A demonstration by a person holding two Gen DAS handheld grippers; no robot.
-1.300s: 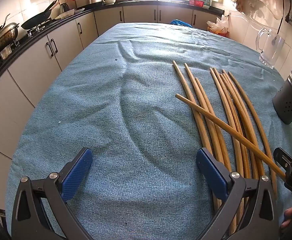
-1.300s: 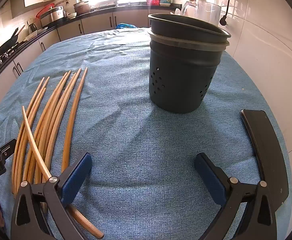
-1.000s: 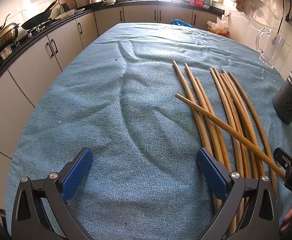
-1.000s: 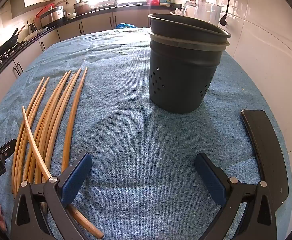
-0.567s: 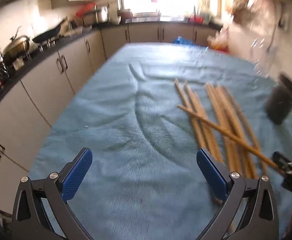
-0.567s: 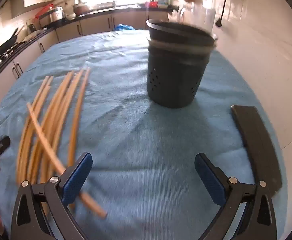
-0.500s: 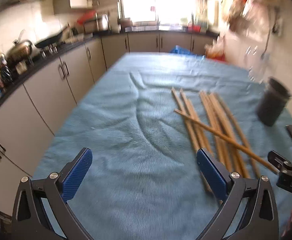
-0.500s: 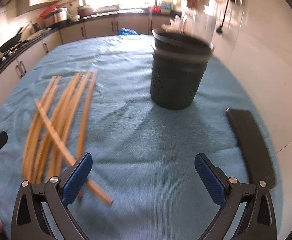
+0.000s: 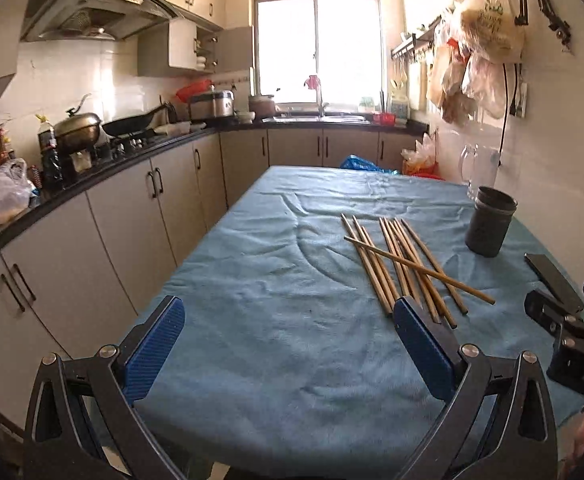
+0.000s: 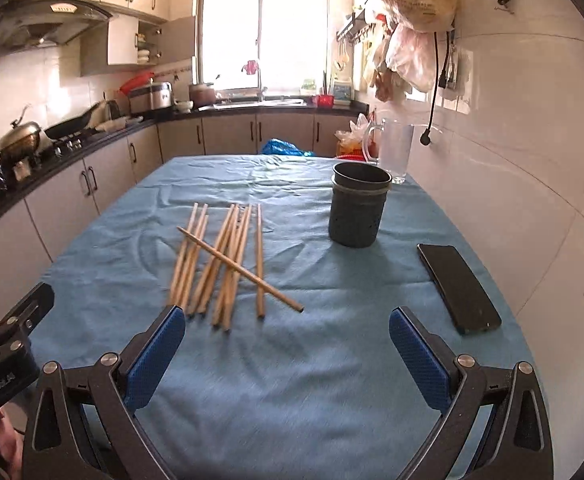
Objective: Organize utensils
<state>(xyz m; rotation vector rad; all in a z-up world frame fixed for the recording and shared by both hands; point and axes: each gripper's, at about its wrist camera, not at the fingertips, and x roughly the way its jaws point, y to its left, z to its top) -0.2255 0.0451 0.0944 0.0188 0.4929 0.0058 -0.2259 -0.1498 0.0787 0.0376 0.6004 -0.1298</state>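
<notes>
Both tongs, left (image 9: 287, 354) and right (image 10: 285, 354), gaped empty; the crossed chopstick (image 10: 239, 269), at 11 o'clock, risked scattering the chopsticks (image 10: 219, 260) beneath.

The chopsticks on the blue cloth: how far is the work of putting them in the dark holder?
Nothing looks done yet. All the chopsticks lie on the blue cloth, one crossed over the others, and none stands in the dark holder. Nothing is in hand: the left gripper and the right gripper are both open and empty. Left to do: pick up every chopstick and drop it in the holder.
</notes>
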